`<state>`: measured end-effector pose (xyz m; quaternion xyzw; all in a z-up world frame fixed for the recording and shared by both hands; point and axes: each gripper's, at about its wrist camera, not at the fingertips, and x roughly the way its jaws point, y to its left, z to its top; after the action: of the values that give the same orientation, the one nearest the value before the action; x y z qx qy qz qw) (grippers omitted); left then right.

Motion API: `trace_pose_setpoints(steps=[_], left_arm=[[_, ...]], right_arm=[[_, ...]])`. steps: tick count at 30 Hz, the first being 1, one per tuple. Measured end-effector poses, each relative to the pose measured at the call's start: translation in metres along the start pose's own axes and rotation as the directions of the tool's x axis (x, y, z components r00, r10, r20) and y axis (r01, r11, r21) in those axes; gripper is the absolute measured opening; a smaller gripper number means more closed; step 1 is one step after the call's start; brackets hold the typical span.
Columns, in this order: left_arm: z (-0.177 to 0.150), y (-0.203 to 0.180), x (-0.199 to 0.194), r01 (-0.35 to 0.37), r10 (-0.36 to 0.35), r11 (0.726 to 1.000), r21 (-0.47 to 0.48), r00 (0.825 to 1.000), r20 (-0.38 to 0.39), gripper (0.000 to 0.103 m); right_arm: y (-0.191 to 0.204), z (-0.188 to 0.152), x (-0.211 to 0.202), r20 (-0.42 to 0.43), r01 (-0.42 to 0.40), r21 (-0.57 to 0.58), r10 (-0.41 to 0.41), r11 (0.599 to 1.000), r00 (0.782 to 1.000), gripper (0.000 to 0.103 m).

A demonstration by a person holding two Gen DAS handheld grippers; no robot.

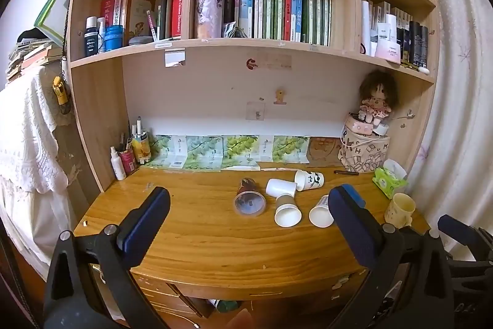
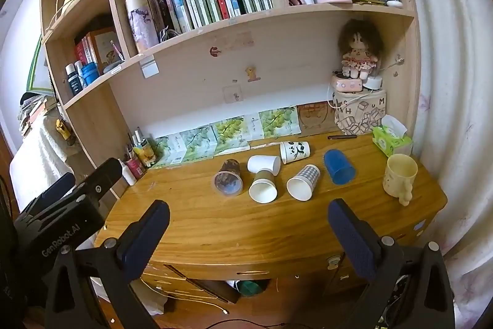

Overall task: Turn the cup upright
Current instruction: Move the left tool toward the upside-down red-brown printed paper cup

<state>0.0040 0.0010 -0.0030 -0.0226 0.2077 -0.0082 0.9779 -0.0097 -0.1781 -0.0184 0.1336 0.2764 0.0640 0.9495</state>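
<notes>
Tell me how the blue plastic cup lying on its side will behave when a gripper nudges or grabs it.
The blue plastic cup lies on its side on the glossy wooden desk, so a nudge would probably roll it in a curve, since it tapers. It looks thin-walled and empty, so likely light and a bit squeezable. Its smooth plastic may slip between the pads.

Soft daylight is coming through the curtain, glaring off the bench; fisheye is bending shelves, corners darkening.
</notes>
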Motion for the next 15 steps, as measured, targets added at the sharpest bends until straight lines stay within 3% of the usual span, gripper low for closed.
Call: trace_pose_setpoints(steps=[15], left_arm=[[-0.002,0.014,0.006,0.031,-0.031,0.999,-0.018,0.999,-0.029,0.103]], right_arm=[[0.013,-0.006,0.005,-0.018,0.013,0.014,-0.012,1.000,1.000,0.103]])
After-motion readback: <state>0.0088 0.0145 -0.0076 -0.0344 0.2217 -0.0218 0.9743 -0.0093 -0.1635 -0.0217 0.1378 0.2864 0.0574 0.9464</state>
